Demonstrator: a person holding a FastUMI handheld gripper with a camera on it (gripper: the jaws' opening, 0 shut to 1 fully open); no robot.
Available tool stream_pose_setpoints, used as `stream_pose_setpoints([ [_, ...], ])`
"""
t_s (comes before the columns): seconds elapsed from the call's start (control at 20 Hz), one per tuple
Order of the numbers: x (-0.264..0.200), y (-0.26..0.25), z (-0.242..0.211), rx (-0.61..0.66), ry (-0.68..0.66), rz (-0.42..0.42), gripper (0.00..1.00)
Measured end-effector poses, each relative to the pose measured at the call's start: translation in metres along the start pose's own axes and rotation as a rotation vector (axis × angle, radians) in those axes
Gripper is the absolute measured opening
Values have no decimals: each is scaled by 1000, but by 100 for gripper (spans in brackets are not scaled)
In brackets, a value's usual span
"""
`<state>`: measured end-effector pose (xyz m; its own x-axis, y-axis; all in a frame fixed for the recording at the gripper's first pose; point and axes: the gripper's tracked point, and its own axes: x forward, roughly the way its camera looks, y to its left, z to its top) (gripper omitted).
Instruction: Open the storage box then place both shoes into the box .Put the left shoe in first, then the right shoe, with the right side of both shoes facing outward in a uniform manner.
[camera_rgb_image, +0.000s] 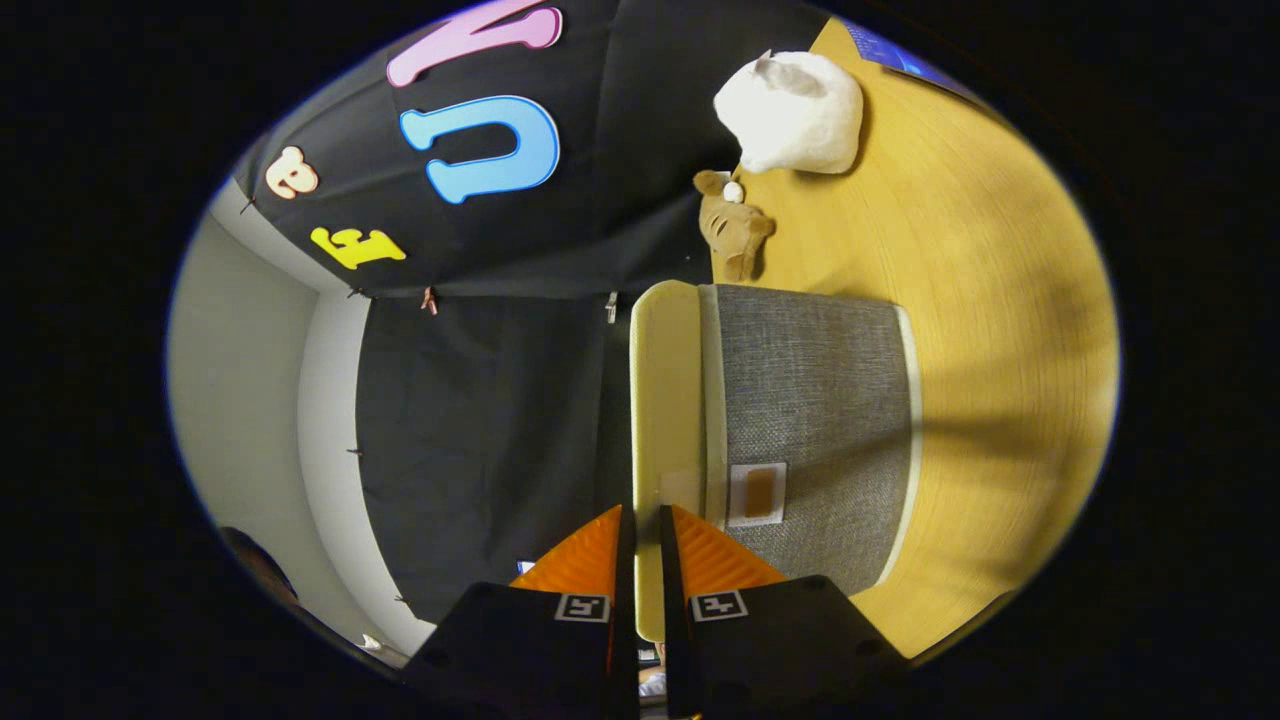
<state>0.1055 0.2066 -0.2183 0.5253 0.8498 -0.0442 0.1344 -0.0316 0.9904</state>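
The gripper (640, 515) is rolled on its side, its fingers nearly together with a thin gap, and the pale lid (665, 400) of the storage box (815, 420) seems to sit edge-on in that gap, though whether both fingers press on it I cannot tell. The grey fabric box rests on the wooden table (1000, 350), its long axis running away from the fingers toward a brown plush toy (735, 232) and a white plush (790, 110) beyond. A shallow bite could let the lid slip free, or drag the box along.
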Motion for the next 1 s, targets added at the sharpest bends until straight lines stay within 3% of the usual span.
stream_pose_setpoints([
  [0.05,-4,-16,7,-24,-15,-74,10],
  [0.1,-1,-13,4,-24,-13,-60,5],
  [0.6,16,90,-5,-172,-26,28,5],
  [1.0,112,187,-41,-339,25,51,5],
])
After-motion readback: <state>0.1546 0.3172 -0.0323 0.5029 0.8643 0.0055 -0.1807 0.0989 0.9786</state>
